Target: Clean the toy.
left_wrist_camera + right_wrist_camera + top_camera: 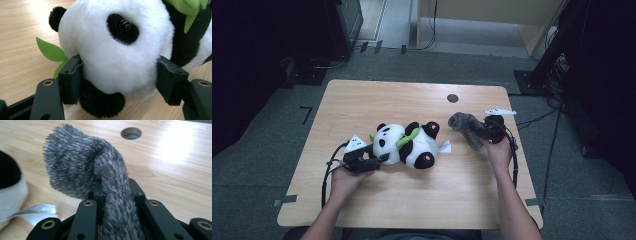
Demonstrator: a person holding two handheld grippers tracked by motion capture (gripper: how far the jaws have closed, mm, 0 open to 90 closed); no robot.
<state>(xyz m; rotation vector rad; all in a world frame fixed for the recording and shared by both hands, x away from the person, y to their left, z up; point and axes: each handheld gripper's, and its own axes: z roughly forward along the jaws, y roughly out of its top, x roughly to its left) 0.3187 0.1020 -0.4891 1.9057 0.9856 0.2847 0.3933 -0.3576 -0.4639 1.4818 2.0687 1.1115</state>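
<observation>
A: The left gripper (120, 82) sat at the head of the black-and-white plush panda (409, 144), which lay on its side near the middle of the pale wooden table (362, 200). In the left gripper view the jaws stood partly apart on either side of the white face. Whether they squeezed or merely brushed the fur, I could not tell.

B: And the right gripper (116, 192)?

A: Nearly closed, clamped on a fuzzy grey knitted cloth (82, 167), maybe a small hat or sock. The free end curled up and over the jaws. In the high view it hung just right of the panda's feet, apart from them, close to the white sewn-in label (445, 147).

B: So dressing the toy was the job, I'd guess.

A: That was my reading. To do it well, the left side needed a firm hold on the head so the soft body would not slide on the smooth wood. The right needed to find the cloth's opening first; pinched shut as it was, it would not slip over anything.

B: Risks?

A: The green felt leaf (51, 51) beside the left jaw could snag. The round cable hole (452, 98) lay well behind, out of the way.
</observation>
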